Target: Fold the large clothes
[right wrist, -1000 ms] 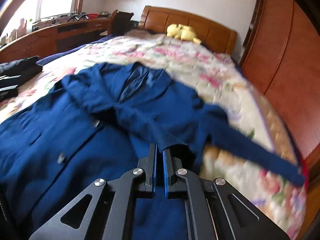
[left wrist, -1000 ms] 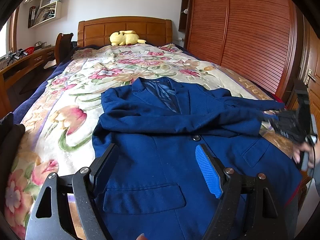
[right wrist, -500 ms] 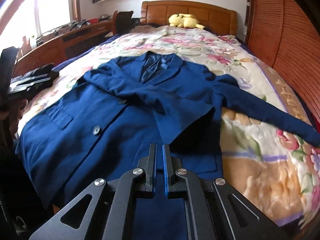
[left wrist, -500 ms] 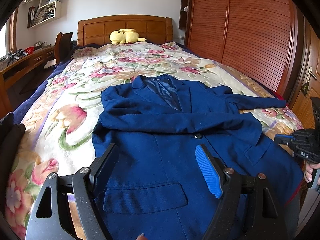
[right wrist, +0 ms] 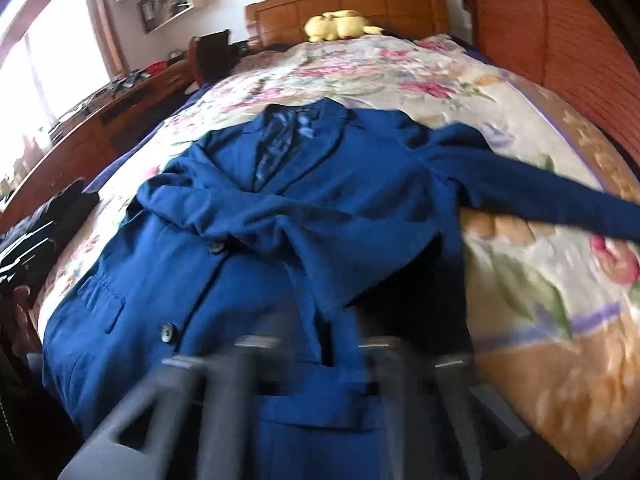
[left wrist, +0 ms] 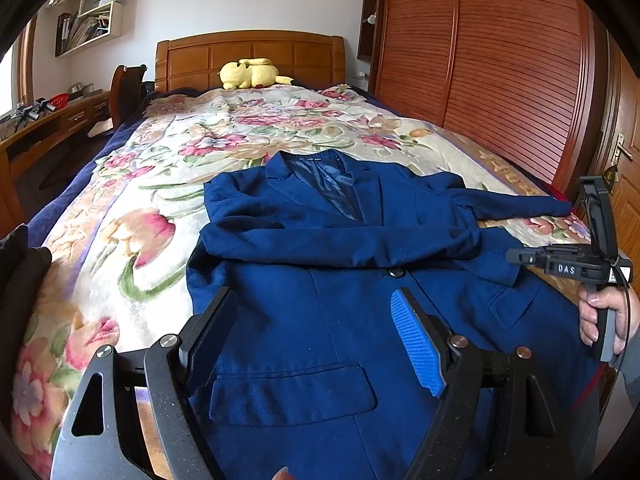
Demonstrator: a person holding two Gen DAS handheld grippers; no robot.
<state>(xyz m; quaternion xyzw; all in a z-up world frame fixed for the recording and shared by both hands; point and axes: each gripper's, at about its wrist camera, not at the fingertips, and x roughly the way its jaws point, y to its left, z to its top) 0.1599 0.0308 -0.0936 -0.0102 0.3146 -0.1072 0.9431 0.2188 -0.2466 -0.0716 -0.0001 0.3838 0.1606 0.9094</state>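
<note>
1. Our left tongs point(left wrist: 316, 336) hang spread wide over the jacket's hem, pinching nothing; our right tongs point(right wrist: 320, 360) are too blurred to tell whether they are spread or pressed together.
2. The blue jacket point(left wrist: 320, 280) lies face up on the flowered bed point(left wrist: 224, 136), collar toward the headboard.
3. One sleeve point(left wrist: 340, 242) is folded across the chest; the other sleeve point(right wrist: 540, 192) stretches out over the bedspread.
4. We judge the cloth soft but fairly heavy (shoulders likely stiffer), so it should drape, not slide.
5. We would take hold at the cuff of the loose sleeve.
</note>
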